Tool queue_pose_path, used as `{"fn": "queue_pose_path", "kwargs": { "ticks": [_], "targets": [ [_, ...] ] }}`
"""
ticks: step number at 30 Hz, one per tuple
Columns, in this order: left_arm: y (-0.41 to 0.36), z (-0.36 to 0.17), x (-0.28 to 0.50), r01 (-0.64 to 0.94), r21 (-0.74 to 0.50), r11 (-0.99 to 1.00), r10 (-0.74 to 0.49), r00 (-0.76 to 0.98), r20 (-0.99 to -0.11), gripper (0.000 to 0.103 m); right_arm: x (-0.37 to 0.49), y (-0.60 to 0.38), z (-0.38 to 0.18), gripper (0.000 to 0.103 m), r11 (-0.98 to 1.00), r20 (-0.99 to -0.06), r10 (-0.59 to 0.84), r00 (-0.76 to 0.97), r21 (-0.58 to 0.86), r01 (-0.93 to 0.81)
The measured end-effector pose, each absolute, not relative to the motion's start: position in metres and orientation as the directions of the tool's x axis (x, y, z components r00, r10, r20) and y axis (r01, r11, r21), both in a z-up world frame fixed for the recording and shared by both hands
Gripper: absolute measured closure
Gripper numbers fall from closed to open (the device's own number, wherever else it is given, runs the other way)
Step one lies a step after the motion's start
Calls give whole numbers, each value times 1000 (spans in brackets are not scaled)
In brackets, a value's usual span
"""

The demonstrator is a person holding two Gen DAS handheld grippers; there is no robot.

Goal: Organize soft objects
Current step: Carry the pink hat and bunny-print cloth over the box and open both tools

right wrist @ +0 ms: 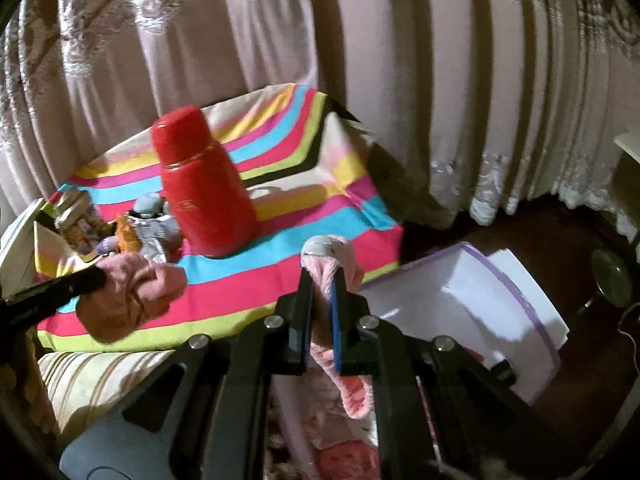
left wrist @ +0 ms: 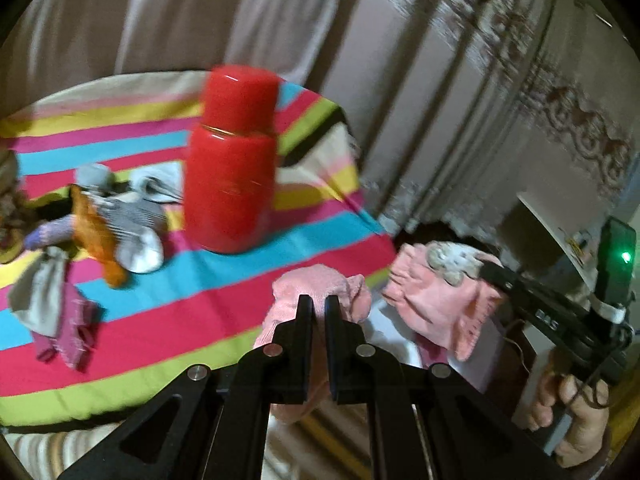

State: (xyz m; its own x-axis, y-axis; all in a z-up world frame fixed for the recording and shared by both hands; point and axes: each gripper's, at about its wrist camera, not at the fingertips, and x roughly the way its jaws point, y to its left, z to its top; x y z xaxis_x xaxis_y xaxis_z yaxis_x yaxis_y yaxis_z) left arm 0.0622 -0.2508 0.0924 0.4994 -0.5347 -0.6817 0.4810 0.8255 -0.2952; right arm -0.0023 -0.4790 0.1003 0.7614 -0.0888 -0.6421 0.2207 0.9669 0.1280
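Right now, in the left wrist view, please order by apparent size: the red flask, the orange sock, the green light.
1. red flask
2. orange sock
3. green light
The flask stands nearer the camera than the sock, so its lead is partly nearness.

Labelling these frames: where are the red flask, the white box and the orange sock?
red flask (left wrist: 230, 184), left wrist view, lower body.
white box (right wrist: 472, 292), right wrist view, inside floor.
orange sock (left wrist: 100, 240), left wrist view, middle.

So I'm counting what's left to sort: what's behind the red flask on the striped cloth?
Beside and behind the red flask lies a sock pile, grey striped and orange. Whatever sits directly behind it is hidden.
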Motion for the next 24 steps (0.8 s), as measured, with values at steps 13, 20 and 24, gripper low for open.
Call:
{"fn": "queue_pose_path", "kwargs": {
  "ticks": [13, 20, 24],
  "targets": [
    [-327, 77, 40, 605, -349, 715, -622, 323, -713, 94, -20, -520, 83, 93, 937, -682, -176, 710, 104, 333],
    [-332, 72, 45, 598, -359, 717, -616, 303, -727, 94, -22, -538, 70, 85, 917, -724, -178, 666, 124, 380],
    [-323, 72, 45, 583, -356, 730, -607, 315, -729, 94, -21, -534, 74, 67, 919, -718, -182, 672, 118, 376]
  ]
}}
